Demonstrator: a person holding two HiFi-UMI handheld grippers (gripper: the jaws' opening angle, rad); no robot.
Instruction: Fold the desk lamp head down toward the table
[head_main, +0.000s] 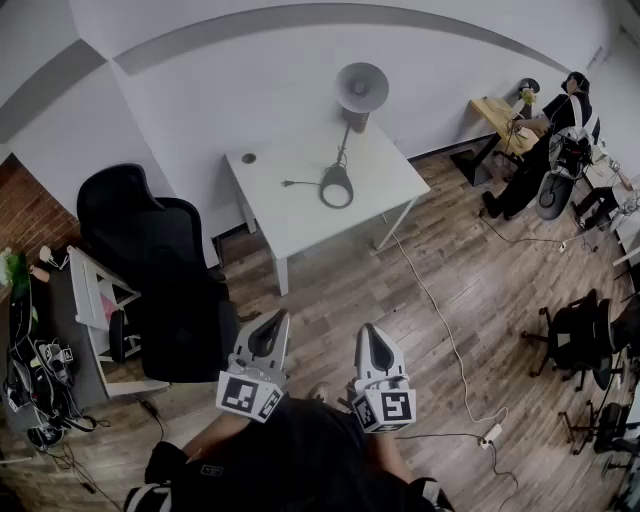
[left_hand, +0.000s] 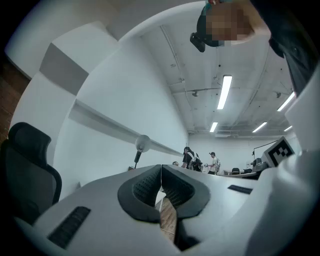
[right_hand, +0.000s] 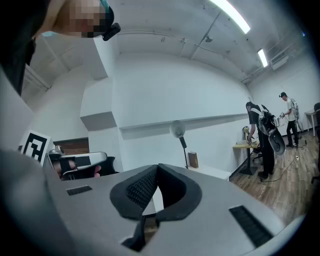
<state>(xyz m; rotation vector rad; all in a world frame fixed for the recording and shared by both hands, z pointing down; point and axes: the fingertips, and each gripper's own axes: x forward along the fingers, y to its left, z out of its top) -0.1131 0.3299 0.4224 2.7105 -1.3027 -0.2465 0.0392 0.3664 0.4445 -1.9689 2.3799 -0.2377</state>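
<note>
A desk lamp stands upright on a white table (head_main: 290, 215), its round base (head_main: 336, 187) near the table's middle and its cone-shaped head (head_main: 361, 88) raised on a thin stem. The lamp (left_hand: 141, 146) shows small and far off in the left gripper view, and the lamp (right_hand: 178, 131) also shows far ahead in the right gripper view. My left gripper (head_main: 279, 318) and right gripper (head_main: 367, 332) are held side by side close to my body, well short of the table. Both are shut with nothing between their jaws.
A black office chair (head_main: 160, 270) stands left of the table, beside a cluttered side desk (head_main: 60, 330). A white cable (head_main: 440, 320) runs across the wooden floor. A person (head_main: 545, 140) sits at a far desk on the right; more chairs (head_main: 585, 345) stand at the right edge.
</note>
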